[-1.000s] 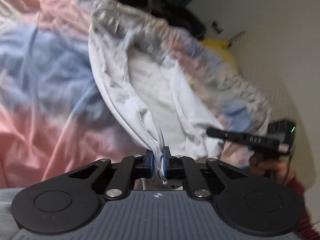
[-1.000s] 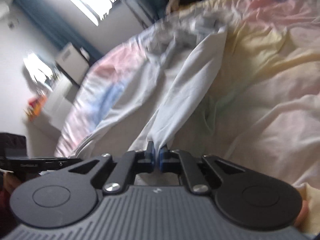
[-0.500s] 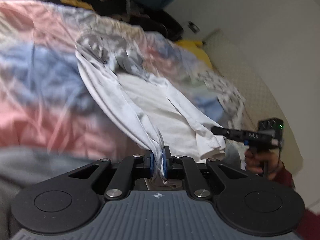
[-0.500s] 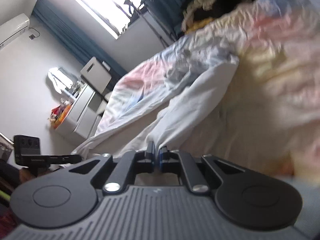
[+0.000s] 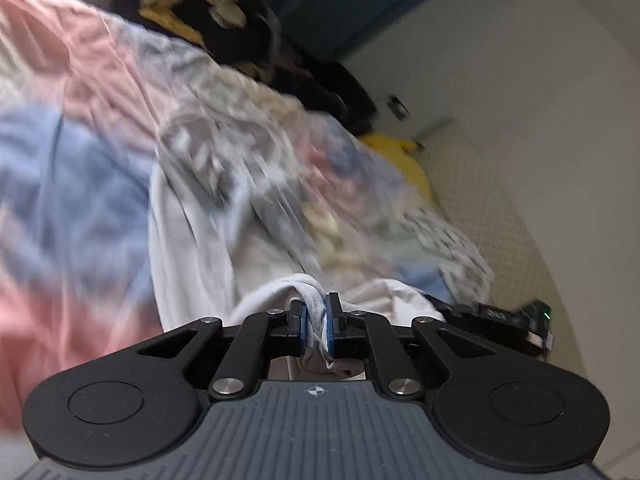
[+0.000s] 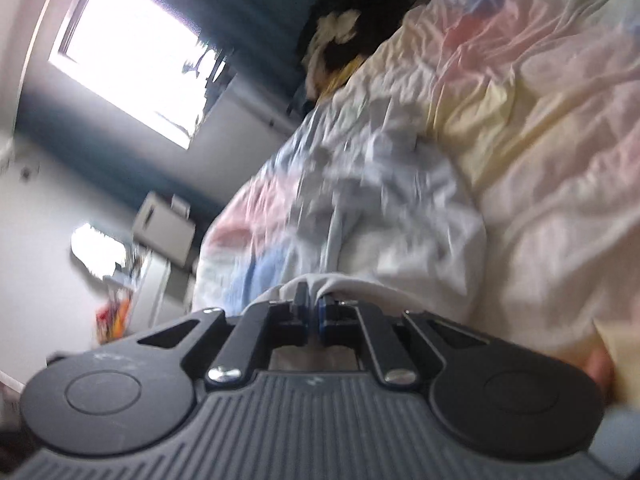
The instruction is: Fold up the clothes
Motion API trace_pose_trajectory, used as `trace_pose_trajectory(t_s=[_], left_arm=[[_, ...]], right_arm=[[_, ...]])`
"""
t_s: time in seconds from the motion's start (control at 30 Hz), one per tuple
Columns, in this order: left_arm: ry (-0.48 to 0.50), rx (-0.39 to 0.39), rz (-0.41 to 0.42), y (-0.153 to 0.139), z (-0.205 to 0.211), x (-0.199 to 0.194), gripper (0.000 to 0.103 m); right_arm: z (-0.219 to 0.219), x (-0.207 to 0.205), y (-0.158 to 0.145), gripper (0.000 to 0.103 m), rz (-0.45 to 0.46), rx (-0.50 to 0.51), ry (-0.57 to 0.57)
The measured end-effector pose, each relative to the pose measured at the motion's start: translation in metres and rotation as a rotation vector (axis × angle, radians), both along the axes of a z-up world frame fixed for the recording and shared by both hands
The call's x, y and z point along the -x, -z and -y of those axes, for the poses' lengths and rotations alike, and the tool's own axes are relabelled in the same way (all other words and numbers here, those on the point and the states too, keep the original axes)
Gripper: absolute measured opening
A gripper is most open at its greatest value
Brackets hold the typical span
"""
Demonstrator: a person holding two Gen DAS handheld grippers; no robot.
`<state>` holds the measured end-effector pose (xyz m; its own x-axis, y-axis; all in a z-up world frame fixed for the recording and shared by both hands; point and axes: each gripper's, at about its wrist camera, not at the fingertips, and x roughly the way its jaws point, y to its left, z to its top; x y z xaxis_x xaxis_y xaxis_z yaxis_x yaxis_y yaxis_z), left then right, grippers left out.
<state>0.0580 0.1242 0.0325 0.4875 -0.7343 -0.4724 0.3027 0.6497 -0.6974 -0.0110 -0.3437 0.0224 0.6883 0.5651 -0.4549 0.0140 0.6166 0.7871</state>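
A white garment with a grey print [image 5: 200, 216] lies spread over the bed, blurred by motion. My left gripper [image 5: 316, 320] is shut on a bunched white edge of it, low over the bed. My right gripper [image 6: 312, 312] is shut on another white edge of the same garment [image 6: 400, 240]. The right gripper [image 5: 492, 320] also shows at the lower right of the left wrist view, close beside the left one.
The bed has a pastel cover, pink and blue [image 5: 60, 200], yellow and pink on the other side [image 6: 540, 120]. Dark clothes are piled at the bed's far end [image 5: 248, 40]. A window [image 6: 132, 60] and white cabinets [image 6: 164, 232] stand to the left.
Both grippers have dropped low toward the bed and come closer together, each with its hold on the white garment. The cloth between them has gone slack and bunched; its printed far part lies ahead.
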Motion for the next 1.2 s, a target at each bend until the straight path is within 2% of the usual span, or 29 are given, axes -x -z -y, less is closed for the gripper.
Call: trace_pose_trajectory(t_s=[0.1, 0.2, 0.33, 0.57, 0.67, 0.8, 0.93, 1.03, 1.07, 1.1, 1.17, 1.2], left_arm=[[-0.061, 0.034, -0.015, 0.007, 0.005, -0.047, 0.011], [-0.107, 0.035, -0.037, 0.021, 0.013, -0.094, 0.011], [-0.152, -0.049, -0.07, 0.054, 0.031, -0.152, 0.011], [-0.151, -0.143, -0.148, 0.121, 0.051, -0.217, 0.012], [-0.135, -0.151, -0.156, 0.136, 0.056, -0.228, 0.012], [-0.124, -0.168, -0.13, 0.136, 0.058, -0.229, 0.012], [-0.127, -0.215, -0.069, 0.129, 0.062, -0.217, 0.012], [-0.124, -0.272, -0.016, 0.12, 0.071, -0.209, 0.017], [-0.121, -0.28, 0.0, 0.117, 0.072, -0.206, 0.022], [-0.121, -0.277, 0.01, 0.114, 0.072, -0.202, 0.031], [-0.131, -0.263, 0.034, 0.107, 0.07, -0.193, 0.046], [-0.142, -0.267, 0.057, 0.101, 0.07, -0.186, 0.049]], right_arm=[[0.011, -0.045, 0.016, 0.005, -0.011, -0.087, 0.09], [0.021, -0.086, 0.037, 0.005, -0.03, -0.162, 0.174], [0.032, -0.141, 0.078, 0.005, -0.111, -0.257, 0.239], [0.042, -0.207, 0.143, 0.006, -0.241, -0.221, 0.216], [0.044, -0.217, 0.163, 0.006, -0.265, -0.23, 0.199], [0.045, -0.223, 0.174, 0.006, -0.287, -0.244, 0.187], [0.042, -0.222, 0.169, 0.006, -0.275, -0.222, 0.186], [0.04, -0.218, 0.164, 0.006, -0.265, -0.211, 0.195], [0.04, -0.217, 0.162, 0.007, -0.259, -0.206, 0.196], [0.04, -0.215, 0.16, 0.01, -0.251, -0.198, 0.192], [0.039, -0.212, 0.154, 0.025, -0.232, -0.182, 0.184], [0.04, -0.208, 0.148, 0.042, -0.214, -0.172, 0.181]])
